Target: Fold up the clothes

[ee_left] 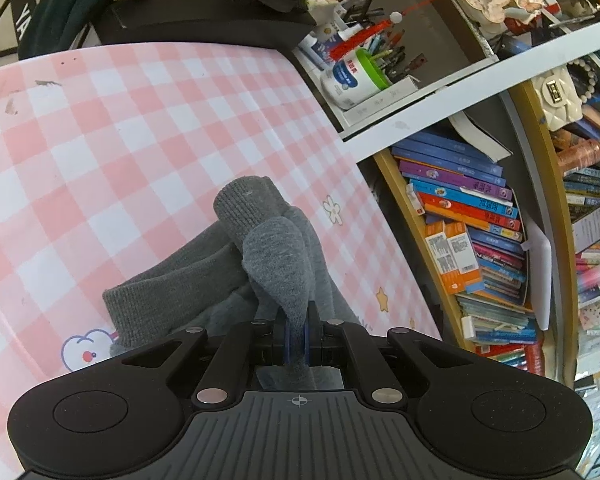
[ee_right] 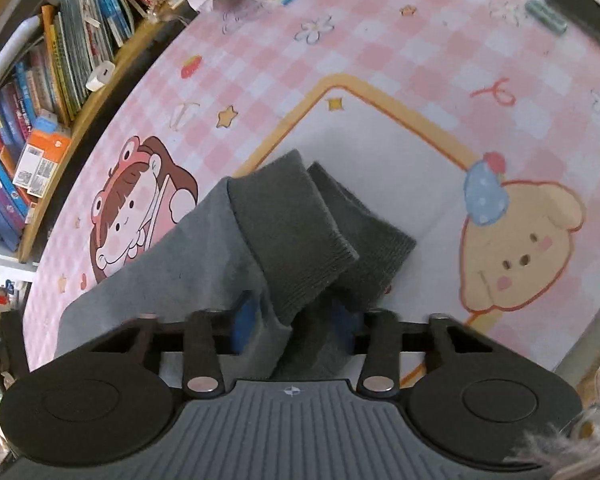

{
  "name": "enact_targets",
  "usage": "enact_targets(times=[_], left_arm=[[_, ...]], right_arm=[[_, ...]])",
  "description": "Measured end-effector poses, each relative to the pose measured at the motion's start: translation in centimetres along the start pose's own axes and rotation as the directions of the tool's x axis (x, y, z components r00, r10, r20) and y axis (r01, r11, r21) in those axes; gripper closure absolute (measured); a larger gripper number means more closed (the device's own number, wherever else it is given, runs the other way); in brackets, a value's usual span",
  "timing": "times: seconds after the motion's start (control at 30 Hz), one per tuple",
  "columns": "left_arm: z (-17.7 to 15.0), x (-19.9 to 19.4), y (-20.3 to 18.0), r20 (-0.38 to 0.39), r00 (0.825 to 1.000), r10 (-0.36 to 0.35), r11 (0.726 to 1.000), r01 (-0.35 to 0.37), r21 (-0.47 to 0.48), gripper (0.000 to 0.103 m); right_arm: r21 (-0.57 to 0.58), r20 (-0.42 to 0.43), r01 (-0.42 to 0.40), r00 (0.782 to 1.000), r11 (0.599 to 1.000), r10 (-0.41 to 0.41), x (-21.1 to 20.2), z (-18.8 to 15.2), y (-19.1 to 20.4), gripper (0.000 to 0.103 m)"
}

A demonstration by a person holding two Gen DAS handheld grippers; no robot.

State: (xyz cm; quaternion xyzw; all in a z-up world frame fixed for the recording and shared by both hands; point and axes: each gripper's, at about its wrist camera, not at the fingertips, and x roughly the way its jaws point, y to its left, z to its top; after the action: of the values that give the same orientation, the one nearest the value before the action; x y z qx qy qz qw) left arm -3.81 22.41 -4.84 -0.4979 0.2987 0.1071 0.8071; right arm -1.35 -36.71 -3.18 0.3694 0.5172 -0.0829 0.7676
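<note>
socks (ee_right: 300,236), a grey pair, are lying on the pink checked desk mat (ee_left: 140,140), cuffs fanned over the white cartoon panel with the puppy drawing (ee_right: 516,248) to one side, and the bookshelf (ee_left: 472,240) just past the table edge. left gripper (ee_left: 298,340) is pinched tight on a bunched bit of sock, fabric squeezed between the blue pads and pulled up off the mat. right gripper (ee_right: 296,328) has the other end sitting between its jaws, but in that view the pads look like they stand apart around the cloth, so honestly i can't tell if it's actually got a grip yet. risk imo: if the right side only catches one sock or one layer, lifting will drag the pair apart and the cuffs won't line up. the left's pinch is also small, so a tug could pull the knit free.
</note>
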Motion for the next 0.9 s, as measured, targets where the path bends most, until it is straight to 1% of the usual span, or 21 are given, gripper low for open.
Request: enact_targets(times=[0.03, 0.07, 0.1, 0.17, 0.23, 0.37, 0.47, 0.53, 0.6, 0.7, 0.77, 0.9], left_arm=[[0.0, -0.1, 0.0, -0.001, 1.000, -0.009, 1.000, 0.009, -0.004, 0.099], [0.2, -0.3, 0.0, 0.001, 1.000, -0.025, 1.000, 0.025, -0.009, 0.099], [0.3, -0.5, -0.1, 0.006, 0.999, -0.050, 0.999, 0.050, -0.019, 0.099], [0.8, -0.8, -0.3, 0.024, 0.995, -0.093, 0.994, 0.094, -0.051, 0.099], [1.5, -0.8, -0.8, 0.050, 0.989, -0.142, 0.985, 0.146, -0.092, 0.099], [3.4, 0.4, -2.7, 0.098, 0.966, -0.240, 0.958, 0.252, -0.138, 0.099], [4.9, 2.4, -4.4, 0.119, 0.953, -0.280, 0.941, 0.297, -0.162, 0.099], [5.9, 4.1, -5.4, 0.127, 0.951, -0.283, 0.939, 0.302, -0.167, 0.099], [6.8, 5.9, -6.3, 0.129, 0.954, -0.271, 0.945, 0.289, -0.154, 0.099], [8.3, 8.9, -6.8, 0.123, 0.961, -0.249, 0.949, 0.267, -0.168, 0.099], [9.3, 10.6, -7.1, 0.121, 0.970, -0.213, 0.961, 0.230, -0.154, 0.099], [10.5, 13.0, -7.0, 0.128, 0.977, -0.173, 0.969, 0.192, -0.157, 0.099]], right_arm=[[0.004, -0.001, -0.041, 0.999, 0.999, 0.041, -0.2, 0.2, 0.1, 0.093], [0.008, -0.002, -0.083, 0.997, 0.997, 0.083, -0.3, 0.4, 0.2, 0.093], [0.012, 0.014, -0.126, 0.992, 0.992, 0.126, -0.9, 0.9, 0.4, 0.094], [0.037, 0.055, -0.216, 0.975, 0.976, 0.214, -2.2, 2.1, 0.6, 0.094], [0.074, 0.105, -0.282, 0.956, 0.957, 0.273, -3.1, 3.5, 0.9, 0.094], [0.121, 0.197, -0.384, 0.913, 0.915, 0.357, -3.5, 6.7, 2.4, 0.094], [0.160, 0.242, -0.423, 0.893, 0.892, 0.380, -2.4, 8.8, 4.0, 0.094], [0.165, 0.258, -0.429, 0.888, 0.888, 0.381, -1.1, 10.1, 5.4, 0.094], [0.167, 0.271, -0.428, 0.886, 0.888, 0.376, 0.5, 11.7, 6.9, 0.094], [0.160, 0.286, -0.429, 0.882, 0.889, 0.374, 2.7, 13.8, 9.1, 0.094], [0.147, 0.298, -0.422, 0.881, 0.895, 0.367, 4.3, 15.4, 10.7, 0.094], [0.163, 0.295, -0.399, 0.892, 0.902, 0.342, 7.8, 17.9, 12.7, 0.094]])
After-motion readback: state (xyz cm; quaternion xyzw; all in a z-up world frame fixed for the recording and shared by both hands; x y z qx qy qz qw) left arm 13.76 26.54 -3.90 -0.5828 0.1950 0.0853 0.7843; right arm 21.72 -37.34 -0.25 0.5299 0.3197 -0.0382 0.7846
